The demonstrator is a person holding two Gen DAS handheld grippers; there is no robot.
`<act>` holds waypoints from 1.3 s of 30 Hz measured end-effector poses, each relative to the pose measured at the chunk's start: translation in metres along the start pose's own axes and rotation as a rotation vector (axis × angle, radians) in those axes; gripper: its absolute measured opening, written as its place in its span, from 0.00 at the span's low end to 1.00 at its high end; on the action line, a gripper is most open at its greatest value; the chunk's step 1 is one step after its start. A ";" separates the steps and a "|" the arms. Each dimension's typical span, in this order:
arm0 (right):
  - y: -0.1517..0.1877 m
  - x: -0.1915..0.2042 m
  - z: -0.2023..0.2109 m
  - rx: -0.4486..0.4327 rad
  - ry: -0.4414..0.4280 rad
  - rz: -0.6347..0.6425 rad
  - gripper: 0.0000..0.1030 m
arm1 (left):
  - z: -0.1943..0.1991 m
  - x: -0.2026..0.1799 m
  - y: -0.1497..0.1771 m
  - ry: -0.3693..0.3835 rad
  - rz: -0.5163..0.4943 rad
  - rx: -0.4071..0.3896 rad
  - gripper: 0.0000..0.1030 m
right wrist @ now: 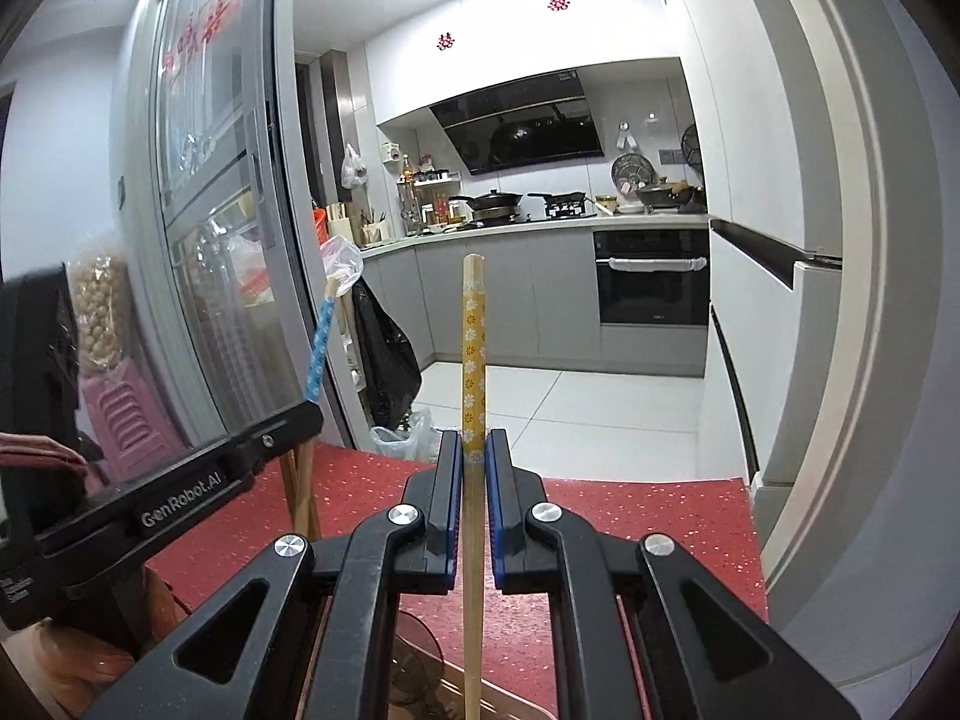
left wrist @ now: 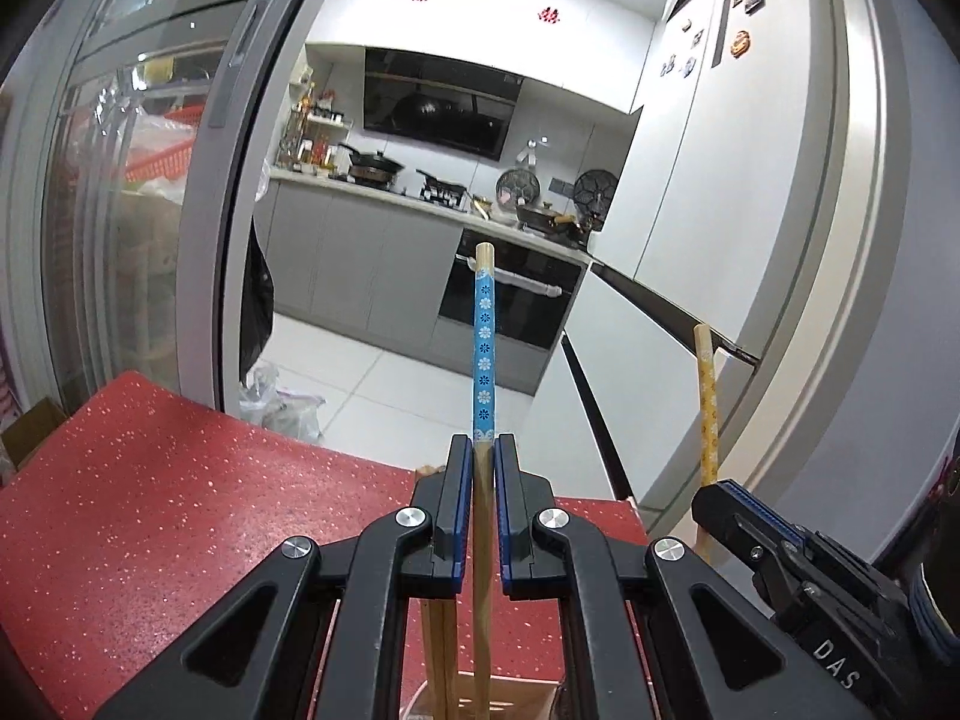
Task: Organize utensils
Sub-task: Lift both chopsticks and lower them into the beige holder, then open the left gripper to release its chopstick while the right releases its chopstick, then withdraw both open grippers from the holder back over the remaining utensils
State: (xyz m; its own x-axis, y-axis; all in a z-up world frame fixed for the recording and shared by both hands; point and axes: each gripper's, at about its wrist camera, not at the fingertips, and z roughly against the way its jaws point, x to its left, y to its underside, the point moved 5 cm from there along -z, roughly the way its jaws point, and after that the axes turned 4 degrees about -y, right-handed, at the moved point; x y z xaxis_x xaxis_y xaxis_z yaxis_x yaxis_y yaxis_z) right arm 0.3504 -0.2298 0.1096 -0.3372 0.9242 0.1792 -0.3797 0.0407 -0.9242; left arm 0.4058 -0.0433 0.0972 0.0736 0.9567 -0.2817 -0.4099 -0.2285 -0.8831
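My left gripper (left wrist: 482, 450) is shut on a blue-patterned chopstick (left wrist: 483, 348) that stands upright between its pads, above the red table (left wrist: 180, 510). More wooden chopsticks (left wrist: 438, 648) stand below it in a holder at the bottom edge. My right gripper (right wrist: 474, 447) is shut on a yellow-patterned chopstick (right wrist: 473, 348), also upright. In the left wrist view the right gripper (left wrist: 738, 516) with the yellow chopstick (left wrist: 705, 408) shows at the right. In the right wrist view the left gripper (right wrist: 288, 420) with the blue chopstick (right wrist: 320, 342) shows at the left.
A light wooden holder (right wrist: 480, 696) lies under the right gripper. A glass sliding door (left wrist: 150, 210) stands to the left, a white wall and fridge (left wrist: 750, 180) to the right. The kitchen counter with pans (right wrist: 528, 210) lies beyond the table's far edge.
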 end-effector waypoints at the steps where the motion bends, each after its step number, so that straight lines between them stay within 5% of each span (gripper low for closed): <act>1: 0.004 0.001 0.000 -0.004 0.006 0.014 0.08 | 0.001 0.000 0.002 -0.006 -0.005 -0.008 0.32; 12: 0.046 0.016 0.002 0.038 0.015 0.123 0.08 | 0.018 -0.004 0.042 -0.055 -0.127 0.017 0.32; 30: 0.064 0.007 0.002 0.220 -0.031 0.026 0.09 | 0.040 0.002 0.064 -0.104 -0.183 0.147 0.32; 33: 0.064 0.005 0.009 0.235 -0.039 -0.012 0.13 | 0.051 0.006 0.064 -0.109 -0.181 0.152 0.32; 39: 0.061 0.005 0.035 0.225 -0.058 -0.082 0.37 | 0.073 0.013 0.068 -0.127 -0.183 0.190 0.32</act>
State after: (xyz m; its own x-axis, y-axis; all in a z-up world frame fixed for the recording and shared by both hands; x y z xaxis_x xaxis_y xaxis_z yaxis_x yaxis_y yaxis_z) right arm 0.2956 -0.2356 0.0656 -0.3435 0.8977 0.2759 -0.5880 0.0235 -0.8085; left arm 0.3128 -0.0331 0.0602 0.0526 0.9965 -0.0646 -0.5645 -0.0237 -0.8251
